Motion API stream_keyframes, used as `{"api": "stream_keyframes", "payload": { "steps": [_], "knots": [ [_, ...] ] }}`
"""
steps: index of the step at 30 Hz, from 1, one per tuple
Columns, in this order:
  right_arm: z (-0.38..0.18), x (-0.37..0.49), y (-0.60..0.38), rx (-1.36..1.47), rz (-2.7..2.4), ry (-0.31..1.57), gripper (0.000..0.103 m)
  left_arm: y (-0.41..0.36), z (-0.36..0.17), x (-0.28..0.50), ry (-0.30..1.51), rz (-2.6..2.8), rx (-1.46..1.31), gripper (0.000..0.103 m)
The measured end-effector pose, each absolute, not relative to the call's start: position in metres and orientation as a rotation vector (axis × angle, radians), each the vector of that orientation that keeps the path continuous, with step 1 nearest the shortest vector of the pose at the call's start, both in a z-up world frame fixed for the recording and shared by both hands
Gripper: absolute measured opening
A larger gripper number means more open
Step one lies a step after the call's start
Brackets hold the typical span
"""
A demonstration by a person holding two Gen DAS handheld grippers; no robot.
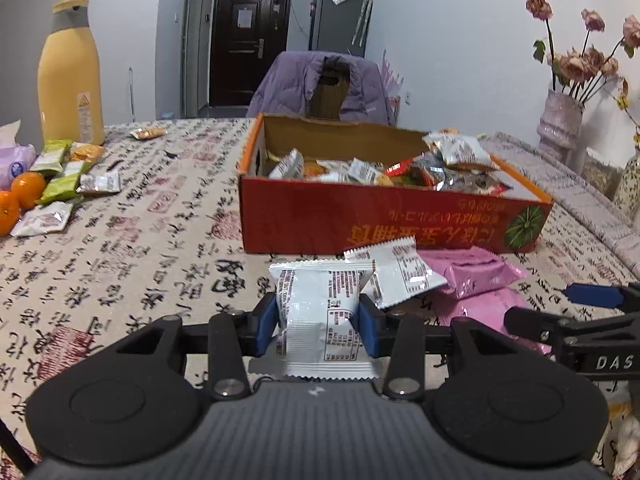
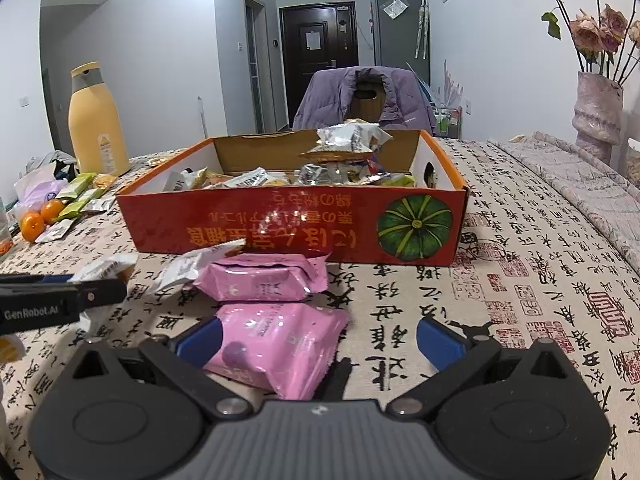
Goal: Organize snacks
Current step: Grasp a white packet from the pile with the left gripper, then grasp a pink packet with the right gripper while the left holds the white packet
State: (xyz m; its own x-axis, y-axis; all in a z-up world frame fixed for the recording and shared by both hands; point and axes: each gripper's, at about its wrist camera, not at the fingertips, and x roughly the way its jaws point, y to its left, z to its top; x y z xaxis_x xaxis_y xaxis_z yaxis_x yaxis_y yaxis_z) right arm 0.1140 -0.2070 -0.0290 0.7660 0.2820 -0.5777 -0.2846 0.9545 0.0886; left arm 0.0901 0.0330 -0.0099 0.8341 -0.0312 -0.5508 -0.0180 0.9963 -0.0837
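My left gripper (image 1: pixel 318 320) is shut on a white snack packet (image 1: pixel 320 316) with printed text, just above the tablecloth. A second white packet (image 1: pixel 400 276) and two pink packets (image 1: pixel 476 276) lie in front of a red cardboard box (image 1: pixel 384 224) full of snacks. In the right wrist view my right gripper (image 2: pixel 320 340) is open around the nearer pink packet (image 2: pixel 276 344), which lies between its fingers. The other pink packet (image 2: pixel 264 276) lies beyond it, before the red box (image 2: pixel 292 224).
A yellow bottle (image 1: pixel 70 76), oranges (image 1: pixel 24 192) and several green and white packets (image 1: pixel 60 180) sit at the left. A vase of dried flowers (image 1: pixel 564 120) stands at the right. A chair with a purple jacket (image 1: pixel 320 84) is behind the table.
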Motion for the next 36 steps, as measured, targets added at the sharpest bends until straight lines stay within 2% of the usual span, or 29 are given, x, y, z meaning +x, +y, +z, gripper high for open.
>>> {"api": "stream_keyframes", "payload": {
  "steps": [18,34,36],
  "knots": [
    [-0.043,0.143,-0.156,-0.038,0.249,0.749,0.103,0.041,-0.006,0.078,0.556,-0.002,-0.113,0.043],
    [-0.044,0.138,-0.159,-0.087,0.291,0.758,0.103,0.039,-0.009,0.078,0.565,-0.025,-0.127,0.043],
    [-0.042,0.134,-0.16,-0.088,0.302,0.747,0.096,0.039,-0.009,0.077,0.564,-0.025,-0.126,0.043]
  ]
}}
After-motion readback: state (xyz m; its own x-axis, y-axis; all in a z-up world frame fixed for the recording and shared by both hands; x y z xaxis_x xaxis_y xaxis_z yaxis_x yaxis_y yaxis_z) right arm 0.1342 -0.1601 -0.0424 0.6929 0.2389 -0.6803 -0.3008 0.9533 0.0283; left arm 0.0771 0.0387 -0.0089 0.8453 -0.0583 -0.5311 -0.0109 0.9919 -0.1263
